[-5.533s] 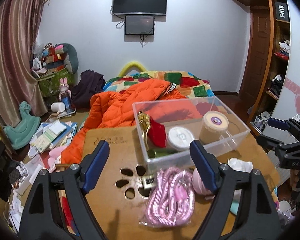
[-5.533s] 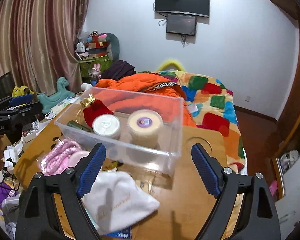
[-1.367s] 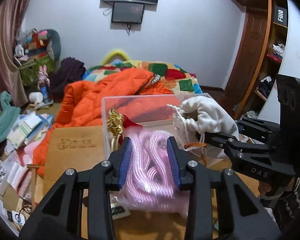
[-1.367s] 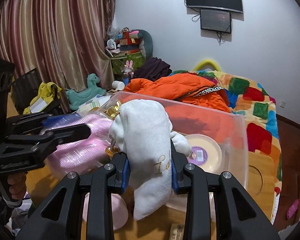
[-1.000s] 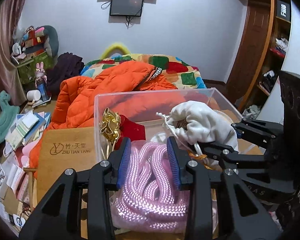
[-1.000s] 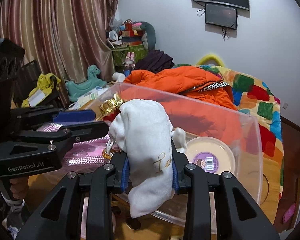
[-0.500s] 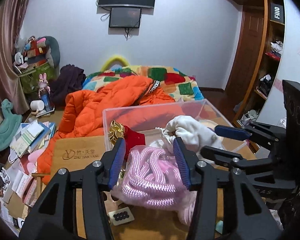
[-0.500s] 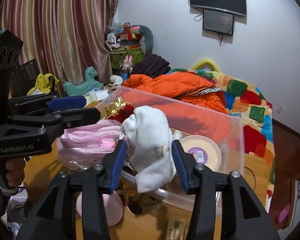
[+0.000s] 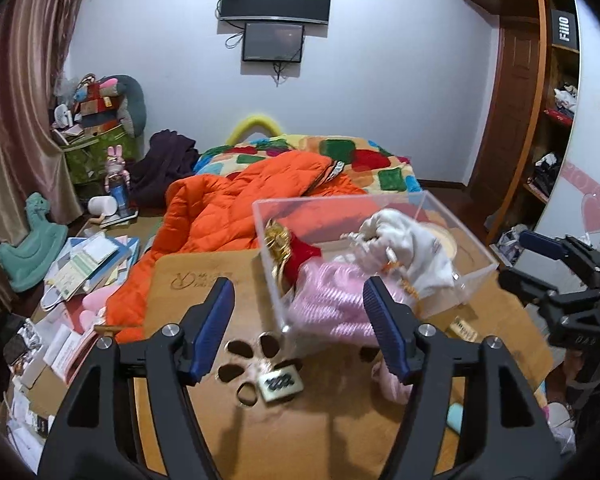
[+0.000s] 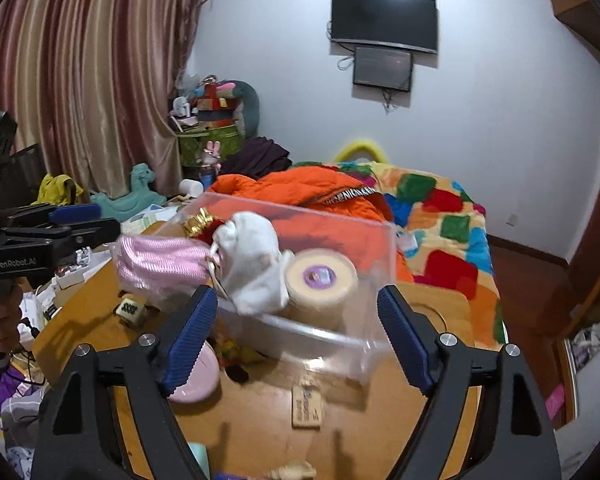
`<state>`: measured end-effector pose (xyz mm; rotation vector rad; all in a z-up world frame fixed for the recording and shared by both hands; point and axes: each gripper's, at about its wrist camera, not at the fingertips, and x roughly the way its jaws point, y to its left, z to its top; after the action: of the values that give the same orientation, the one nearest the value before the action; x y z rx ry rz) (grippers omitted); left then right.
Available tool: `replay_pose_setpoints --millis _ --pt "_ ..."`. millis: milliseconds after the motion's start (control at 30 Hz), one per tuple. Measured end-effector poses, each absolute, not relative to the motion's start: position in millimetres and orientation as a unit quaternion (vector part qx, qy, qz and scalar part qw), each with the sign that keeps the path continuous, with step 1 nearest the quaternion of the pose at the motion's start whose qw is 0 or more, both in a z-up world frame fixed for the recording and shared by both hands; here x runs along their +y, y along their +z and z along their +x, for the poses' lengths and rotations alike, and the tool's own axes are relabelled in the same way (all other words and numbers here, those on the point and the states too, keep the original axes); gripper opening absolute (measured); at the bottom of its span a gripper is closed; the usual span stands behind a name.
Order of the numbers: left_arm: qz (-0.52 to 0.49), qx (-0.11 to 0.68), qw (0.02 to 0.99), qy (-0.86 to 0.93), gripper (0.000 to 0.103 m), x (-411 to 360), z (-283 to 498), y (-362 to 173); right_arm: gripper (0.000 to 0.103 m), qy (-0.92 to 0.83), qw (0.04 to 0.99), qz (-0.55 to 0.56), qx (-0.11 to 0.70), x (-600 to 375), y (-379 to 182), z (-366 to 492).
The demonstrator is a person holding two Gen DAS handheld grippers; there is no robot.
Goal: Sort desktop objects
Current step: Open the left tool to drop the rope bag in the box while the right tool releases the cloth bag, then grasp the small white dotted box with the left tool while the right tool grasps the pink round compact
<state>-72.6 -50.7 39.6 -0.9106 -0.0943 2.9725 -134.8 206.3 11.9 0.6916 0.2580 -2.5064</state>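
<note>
Both bundles have dropped into the clear box (image 9: 452, 216) — left tool (image 9: 300, 328) and right tool (image 10: 295, 328) just spread, empty.

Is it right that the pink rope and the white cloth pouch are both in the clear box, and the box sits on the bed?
Not quite. The pink rope and white cloth pouch are in the clear box, but the box sits on the wooden table, not the bed. The right wrist view shows this; the bed lies behind the table.
</note>
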Motion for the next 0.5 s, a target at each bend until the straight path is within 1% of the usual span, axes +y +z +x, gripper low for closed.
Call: replay_pose_setpoints --millis 167,500 --pt "-0.314 -0.032 0.002 0.949 0.067 -56.0 -61.3 22.0 0.080 -0.924 0.256 0.273 0.086 213.5 1.4 -125.2" --pt "-0.371 -0.035 -0.009 0.928 0.067 -63.0 -61.2 -23.1 0.080 -0.901 0.290 0.315 0.076 194.4 -34.2 -109.8"
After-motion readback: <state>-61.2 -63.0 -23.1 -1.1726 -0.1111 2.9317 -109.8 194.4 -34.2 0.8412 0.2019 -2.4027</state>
